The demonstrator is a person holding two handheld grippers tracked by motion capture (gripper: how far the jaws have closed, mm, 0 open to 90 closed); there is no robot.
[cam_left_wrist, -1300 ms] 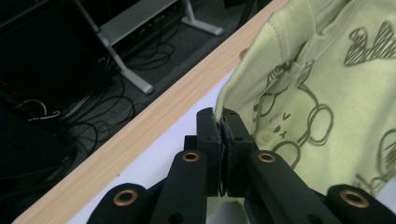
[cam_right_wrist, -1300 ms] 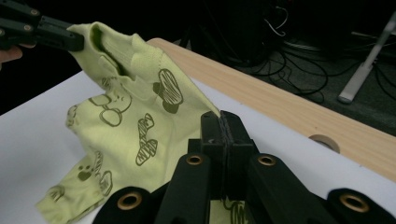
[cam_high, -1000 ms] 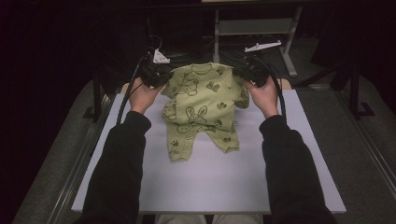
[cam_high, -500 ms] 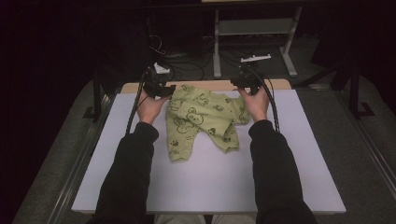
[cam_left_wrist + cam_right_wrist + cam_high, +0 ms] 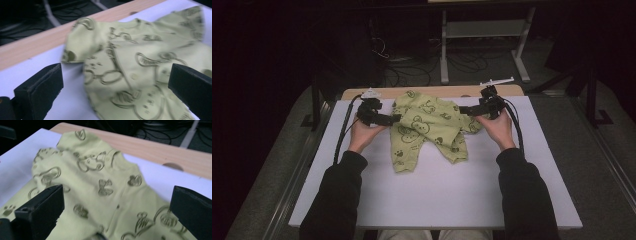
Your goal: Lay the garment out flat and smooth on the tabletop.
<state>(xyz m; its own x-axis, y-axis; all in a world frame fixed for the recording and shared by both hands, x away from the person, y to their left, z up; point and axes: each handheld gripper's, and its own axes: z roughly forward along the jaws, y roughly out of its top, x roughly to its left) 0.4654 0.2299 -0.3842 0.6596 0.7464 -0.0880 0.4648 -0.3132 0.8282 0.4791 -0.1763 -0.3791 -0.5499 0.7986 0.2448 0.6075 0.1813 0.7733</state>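
Jaws spread wide after just opening and gripping nothing, the left gripper (image 5: 396, 119) and right gripper (image 5: 464, 109) point inward at opposite edges of a pale green baby romper (image 5: 428, 129), whose cloth lies loose between and beyond the black pads in both gripper views. The romper, printed with dark animal outlines, lies crumpled at the far middle of a white table (image 5: 437, 195), its top near a wooden strip (image 5: 362, 93). A person's dark-sleeved forearms reach in from the near edge.

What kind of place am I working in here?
Likely a lab or recording workbench: a white table holding a green baby romper, with loose cables and a metal stand on the dark floor behind.
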